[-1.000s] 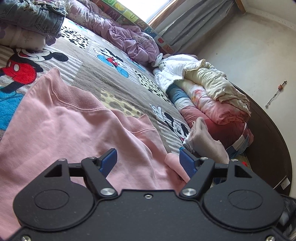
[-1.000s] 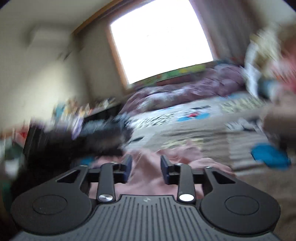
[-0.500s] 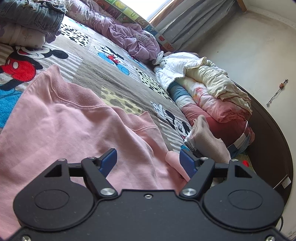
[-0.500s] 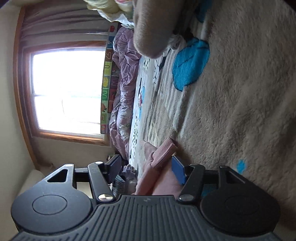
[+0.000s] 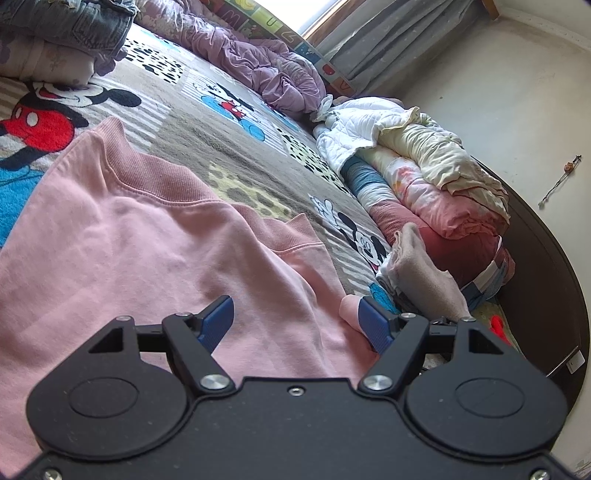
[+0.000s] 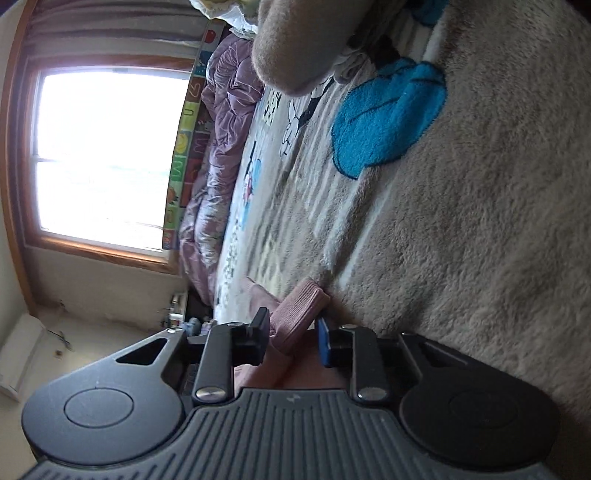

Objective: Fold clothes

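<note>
A pink sweatshirt [image 5: 129,240] lies spread on the cartoon-mouse blanket [image 5: 229,155], its ribbed hem toward the far side. My left gripper [image 5: 295,319] hovers low over its near part, open, with flat fabric between the blue pads and a pink fold beside the right pad. In the right wrist view the gripper [image 6: 291,332] is rolled on its side, low on the blanket [image 6: 461,240]. Its jaws are closing, and the sweatshirt's ribbed pink cuff [image 6: 299,310] sits between the pads, touching both.
A purple quilt [image 5: 266,62] lies along the window side. Rolled bedding [image 5: 424,177] and a folded beige garment [image 5: 417,266] line the dark headboard [image 5: 535,277]. Jeans [image 5: 74,22] sit on a stack at the far left. The same beige cloth [image 6: 303,44] looms close ahead of the right gripper.
The right gripper rolled onto its side and dropped to the blanket, then its jaws narrowed around the pink cuff. The left gripper stayed almost still and open.
</note>
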`<state>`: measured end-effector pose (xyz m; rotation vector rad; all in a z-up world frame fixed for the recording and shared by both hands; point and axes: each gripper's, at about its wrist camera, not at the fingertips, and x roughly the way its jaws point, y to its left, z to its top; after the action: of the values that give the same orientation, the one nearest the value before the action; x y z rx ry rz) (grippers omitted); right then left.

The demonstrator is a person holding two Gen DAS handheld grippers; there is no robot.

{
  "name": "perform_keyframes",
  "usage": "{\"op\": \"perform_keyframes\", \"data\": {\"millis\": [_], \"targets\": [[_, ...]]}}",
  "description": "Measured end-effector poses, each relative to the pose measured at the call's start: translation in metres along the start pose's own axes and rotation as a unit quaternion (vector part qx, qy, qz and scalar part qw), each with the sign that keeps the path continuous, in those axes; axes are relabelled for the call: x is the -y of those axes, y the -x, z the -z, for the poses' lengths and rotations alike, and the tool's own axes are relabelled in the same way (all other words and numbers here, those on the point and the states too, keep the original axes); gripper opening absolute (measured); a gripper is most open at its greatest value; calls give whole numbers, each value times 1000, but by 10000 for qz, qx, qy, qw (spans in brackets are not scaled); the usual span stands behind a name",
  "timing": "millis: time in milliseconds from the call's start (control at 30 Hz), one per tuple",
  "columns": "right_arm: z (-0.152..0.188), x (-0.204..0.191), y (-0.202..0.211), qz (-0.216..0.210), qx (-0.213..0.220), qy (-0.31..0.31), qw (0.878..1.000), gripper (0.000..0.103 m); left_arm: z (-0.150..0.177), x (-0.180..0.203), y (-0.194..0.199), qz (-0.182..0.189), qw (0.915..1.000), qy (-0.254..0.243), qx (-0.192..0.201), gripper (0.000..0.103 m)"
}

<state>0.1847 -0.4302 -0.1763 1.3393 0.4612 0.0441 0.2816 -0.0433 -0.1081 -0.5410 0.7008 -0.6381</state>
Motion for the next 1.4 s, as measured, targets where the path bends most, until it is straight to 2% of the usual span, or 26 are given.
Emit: {"op": "perform_keyframes", "data": {"millis": [67,133,233,367,500,767,967,1167,1233,1300,1367,1400], "targets": [[0,-5,-2,37,31,188,9998,26,0,-1,0,5,10000,9,-20,74],[1,-11,0,80,91,450,9989,17,1,-1,-1,9,10000,3,-55,74],[-1,-29,13,150,295,1169,9926,12,2,-2,-3,8,10000,18,-92,74],[-7,-51,40,159,715,2154,9738,12,2,-1,-3,40,9999,4,-107,75],[-19,-60,69,339,1161,2793,9526,12,4,2,-5,51,9999,-54,-133,75],[-48,-38,97,579,1616,2818,9440,12,10,8,-11,25,9995,-225,-198,75],[-69,-28,101,839,1693,2919,9376,12,19,24,-17,260,9968,-657,-360,75],[-85,-15,101,1095,1614,2699,9429,11,28,39,-20,424,9906,-1199,-494,75],[-85,-8,98,1244,1469,2466,9498,15,28,41,-22,440,9897,-1256,-523,75],[-82,-1,99,1132,1359,2107,9614,16,28,41,-23,447,9896,-1264,-528,75],[-80,6,102,934,1263,1715,9726,31,26,41,-22,463,9898,-1246,-520,75],[-77,8,103,849,1218,1546,9768,51,26,41,-22,471,9898,-1243,-511,75]]}}
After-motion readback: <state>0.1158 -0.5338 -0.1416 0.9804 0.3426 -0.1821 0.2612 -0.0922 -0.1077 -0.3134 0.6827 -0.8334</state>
